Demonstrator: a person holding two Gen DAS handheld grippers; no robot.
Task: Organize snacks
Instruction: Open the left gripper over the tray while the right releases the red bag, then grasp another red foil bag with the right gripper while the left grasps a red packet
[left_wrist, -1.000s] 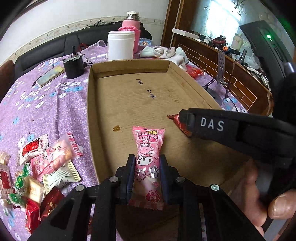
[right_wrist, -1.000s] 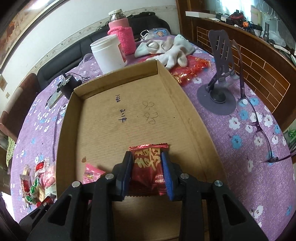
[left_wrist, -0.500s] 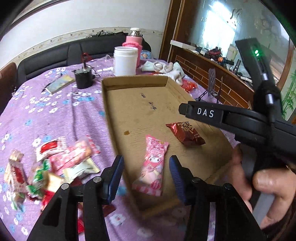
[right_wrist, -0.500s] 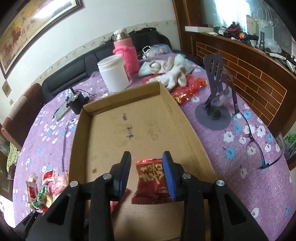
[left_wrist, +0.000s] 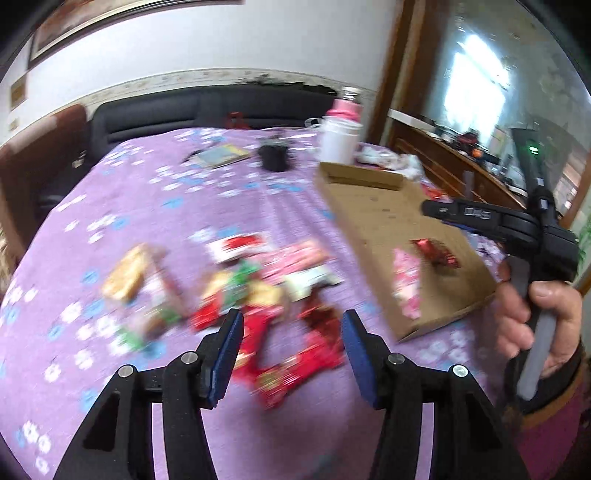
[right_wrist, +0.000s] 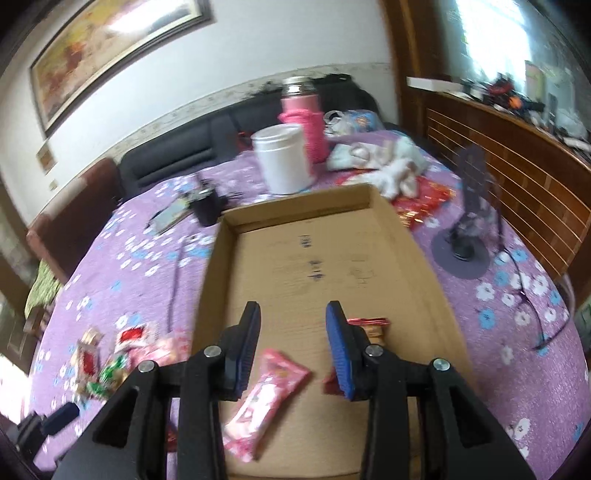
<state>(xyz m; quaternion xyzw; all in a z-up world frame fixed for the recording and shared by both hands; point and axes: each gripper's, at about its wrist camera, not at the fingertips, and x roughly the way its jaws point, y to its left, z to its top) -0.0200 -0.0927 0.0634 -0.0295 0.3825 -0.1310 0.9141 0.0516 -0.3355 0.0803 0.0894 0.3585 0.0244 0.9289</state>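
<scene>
Snacks now sit in two places; between the left gripper's (left_wrist: 291, 354) jaws, which have just been opening and grasp nothing, is only the loose pile (left_wrist: 258, 291) on the purple surface (left_wrist: 110, 206) beyond; the right gripper's (right_wrist: 291, 343) jaws have also just been opening and stand released above the cardboard tray (right_wrist: 406, 236); the pink packet (right_wrist: 269, 387) and red packet (right_wrist: 369, 326), clamped a second ago, now lie in it; two deliveries done, with the pile likely next.
</scene>
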